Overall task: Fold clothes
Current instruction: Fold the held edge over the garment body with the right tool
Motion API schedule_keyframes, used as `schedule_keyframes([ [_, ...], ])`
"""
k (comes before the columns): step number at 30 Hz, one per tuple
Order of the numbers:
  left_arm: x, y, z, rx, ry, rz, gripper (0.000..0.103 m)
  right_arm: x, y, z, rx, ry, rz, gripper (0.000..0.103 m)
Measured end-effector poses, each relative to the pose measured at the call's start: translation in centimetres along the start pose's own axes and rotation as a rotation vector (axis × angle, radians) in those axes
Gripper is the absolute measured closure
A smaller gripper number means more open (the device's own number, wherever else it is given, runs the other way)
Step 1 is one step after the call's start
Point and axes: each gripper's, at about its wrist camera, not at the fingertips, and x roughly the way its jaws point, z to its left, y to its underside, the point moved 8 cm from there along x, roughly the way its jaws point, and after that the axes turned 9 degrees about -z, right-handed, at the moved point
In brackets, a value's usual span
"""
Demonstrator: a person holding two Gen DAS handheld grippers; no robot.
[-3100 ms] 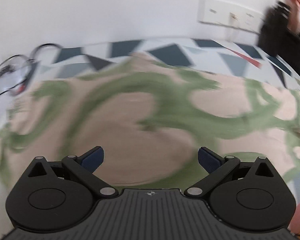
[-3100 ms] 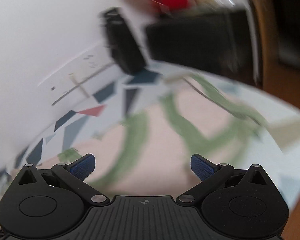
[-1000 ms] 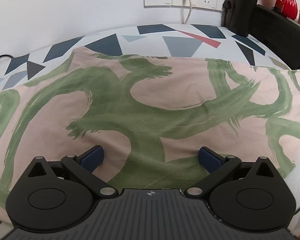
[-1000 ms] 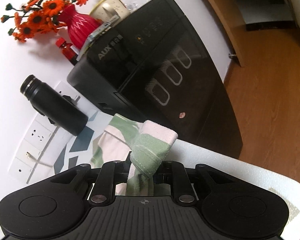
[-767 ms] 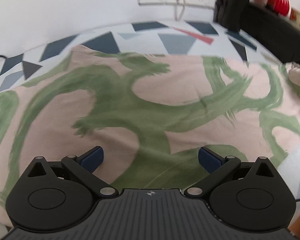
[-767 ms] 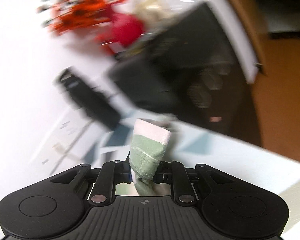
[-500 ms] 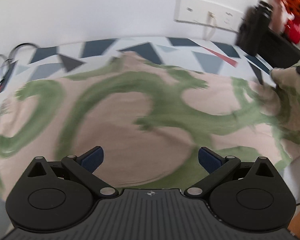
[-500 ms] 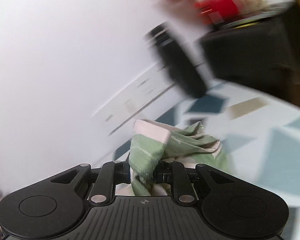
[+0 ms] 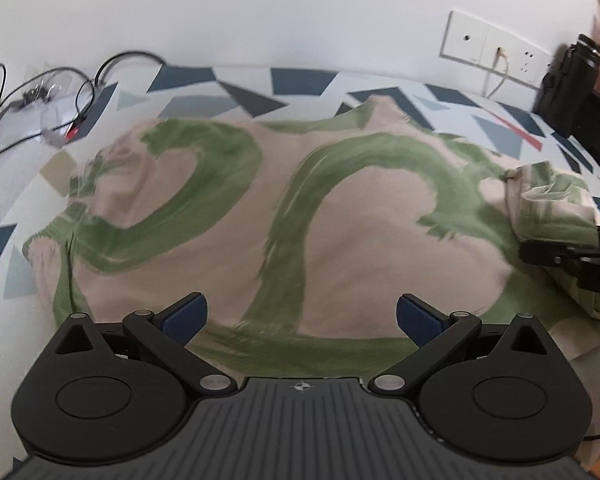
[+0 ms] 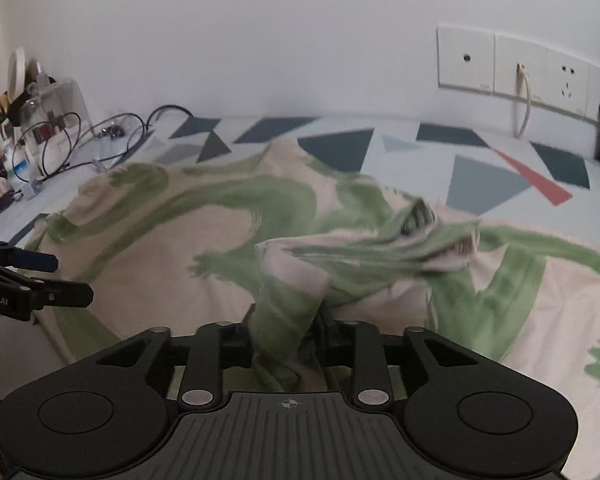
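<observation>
Garment: a beige cloth with broad green brush-like strokes (image 9: pixel 340 240) lay spread over most of the worktop (image 10: pixel 480 176), which wore a cover of blue, grey and red triangles.
Where it lay: its far edge came close to the wall, and its near edge reached the near side of the worktop, under both grippers.
Progress: by my judgement the folding was at its first fold. One end on the right was lifted and carried over the flat part; the rest was one open layer with no finished crease. The left side and any later folds were not yet done.
Look of the cloth: soft and thin, a little wavy at the left edge, bunched into loose pleats where it was lifted. Some parts were blurred.
Right gripper (image 10: pixel 286 340): pressed together, pinching a bundled piece of the cloth, which hung from it down to the flat part.
Left gripper (image 9: pixel 300 320): spread wide, holding nothing, just above the near edge of the cloth.
Around: wall sockets (image 10: pixel 516 66) on the far right, loose black cables (image 9: pixel 60 92) on the far left.
</observation>
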Motion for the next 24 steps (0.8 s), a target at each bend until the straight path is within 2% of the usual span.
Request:
schedule_keyframes([
  [4,0.5,0.5,0.5,0.011,0.008,0.009,0.0,-0.2,-0.6,-0.8,0.055,0.014,0.011,0.047],
  [7,0.7,0.5,0.5,0.041,0.017,0.003,0.0,-1.1,-1.6,-1.3,0.084,0.042,-0.005,0.039],
  [11,1.0,0.4,0.5,0.066,0.031,-0.002,0.0,-1.7,-3.4,-2.9,0.201,0.079,-0.037,0.031],
  [15,1.2,0.3,0.6,0.069,0.039,-0.012,0.0,-0.1,-4.2,-5.9,0.404,0.155,-0.023,0.031],
  [17,1.3,0.3,0.5,0.077,0.039,-0.013,0.0,1.0,-4.3,-7.0,0.472,0.182,-0.009,0.038],
  [18,1.3,0.3,0.5,0.083,0.04,-0.014,0.0,1.5,-4.3,-7.5,0.506,0.196,-0.002,0.055],
  [19,1.3,0.3,0.5,0.089,0.041,-0.016,0.0,2.0,-4.4,-8.1,0.54,0.21,0.005,0.082],
  [20,1.3,0.4,0.5,0.094,0.042,-0.016,0.0,2.6,-4.5,-8.6,0.574,0.224,0.012,0.092],
  [21,1.3,0.4,0.5,0.097,0.044,-0.018,0.0,2.8,-4.8,-8.6,0.583,0.22,0.008,0.094],
  [24,1.1,0.4,0.6,0.093,0.057,-0.023,0.0,3.7,-6.6,-6.8,0.489,0.168,-0.009,0.094],
])
